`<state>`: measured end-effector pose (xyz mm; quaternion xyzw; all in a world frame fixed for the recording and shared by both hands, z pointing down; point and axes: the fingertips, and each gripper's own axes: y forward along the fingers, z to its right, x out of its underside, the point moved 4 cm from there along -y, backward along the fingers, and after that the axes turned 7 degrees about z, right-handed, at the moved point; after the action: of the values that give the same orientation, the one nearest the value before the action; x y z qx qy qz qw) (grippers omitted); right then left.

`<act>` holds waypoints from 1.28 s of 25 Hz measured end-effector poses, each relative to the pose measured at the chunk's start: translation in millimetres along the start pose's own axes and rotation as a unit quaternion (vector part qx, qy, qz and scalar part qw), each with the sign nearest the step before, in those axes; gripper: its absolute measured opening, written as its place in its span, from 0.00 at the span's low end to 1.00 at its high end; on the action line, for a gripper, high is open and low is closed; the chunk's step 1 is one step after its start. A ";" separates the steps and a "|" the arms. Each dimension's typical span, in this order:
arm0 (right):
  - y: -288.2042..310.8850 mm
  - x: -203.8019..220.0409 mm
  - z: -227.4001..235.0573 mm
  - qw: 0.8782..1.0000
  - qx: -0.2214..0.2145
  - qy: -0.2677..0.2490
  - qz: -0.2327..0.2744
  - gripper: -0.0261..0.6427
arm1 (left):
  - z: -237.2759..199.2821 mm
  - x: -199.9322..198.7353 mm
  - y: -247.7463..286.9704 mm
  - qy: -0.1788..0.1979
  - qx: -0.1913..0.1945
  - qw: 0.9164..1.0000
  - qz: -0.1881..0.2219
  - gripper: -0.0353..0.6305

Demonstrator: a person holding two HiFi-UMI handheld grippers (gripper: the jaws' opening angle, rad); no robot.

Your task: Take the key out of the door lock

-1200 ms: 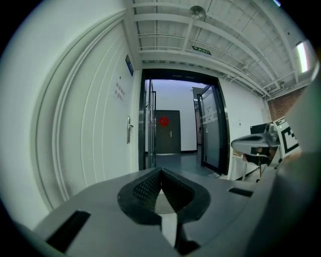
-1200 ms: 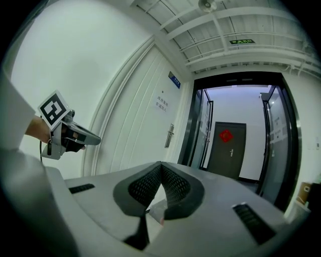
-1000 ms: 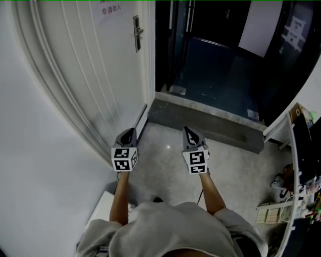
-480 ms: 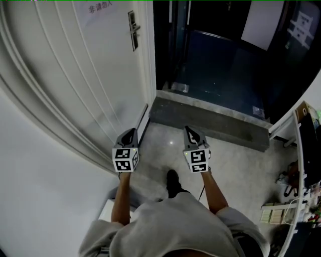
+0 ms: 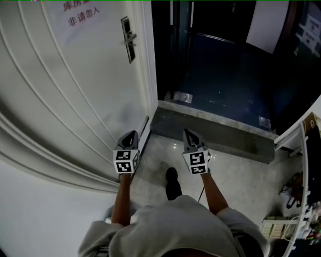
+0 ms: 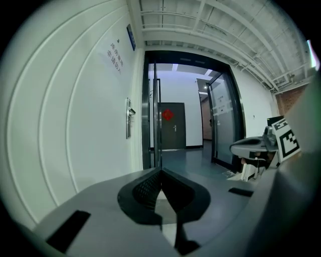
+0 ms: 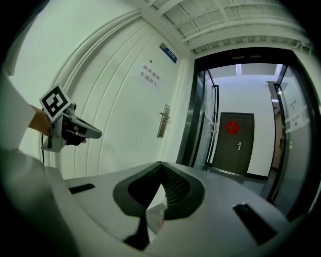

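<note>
The white door fills the left of the head view and stands open. Its metal lock plate with lever handle is far ahead of both grippers, and also shows as the lock plate in the left gripper view and the lock plate in the right gripper view. A key is too small to make out. My left gripper and right gripper are held side by side at waist height, both shut on nothing. The left jaws and right jaws meet at their tips.
A grey stone threshold crosses the doorway, with a dark corridor behind it and a dark far door with a red ornament. A paper sign hangs on the white door. A cluttered shelf stands at the right. My shoe is on the floor.
The person has stepped forward toward the doorway; a shoe has come into view. The lock plate sits lower and more to the left. Both grippers stay shut in the same pose.
</note>
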<state>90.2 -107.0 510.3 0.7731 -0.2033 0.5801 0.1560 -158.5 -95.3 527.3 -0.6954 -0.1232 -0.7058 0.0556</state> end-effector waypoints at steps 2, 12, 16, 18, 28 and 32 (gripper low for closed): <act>31.6 1.1 17.9 1.000 -0.003 0.001 0.003 0.07 | -5.3 -7.9 35.3 0.001 0.001 1.000 -0.001 0.08; 208.2 -11.1 116.8 0.999 -0.021 -0.006 0.026 0.07 | -47.7 -53.8 223.8 0.003 -0.008 1.000 0.007 0.08; 264.3 -5.6 147.9 0.999 -0.026 -0.008 0.029 0.07 | -63.2 -64.5 284.5 0.004 -0.013 1.000 0.013 0.08; 289.6 -3.0 160.7 0.999 -0.027 -0.007 0.032 0.07 | -70.9 -69.8 309.8 0.004 -0.014 1.000 0.017 0.08; 359.3 15.3 173.5 0.999 -0.049 0.003 0.022 0.07 | -96.5 -66.7 359.8 -0.001 -0.029 1.000 0.005 0.08; 351.6 23.7 164.0 0.998 -0.055 0.009 0.015 0.07 | -92.9 -58.5 351.2 0.002 -0.030 1.000 -0.004 0.08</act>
<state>58.5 -493.8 489.2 0.7551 -0.2455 0.5770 0.1915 -159.1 -462.4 502.7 -0.6947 -0.1048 -0.7109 0.0320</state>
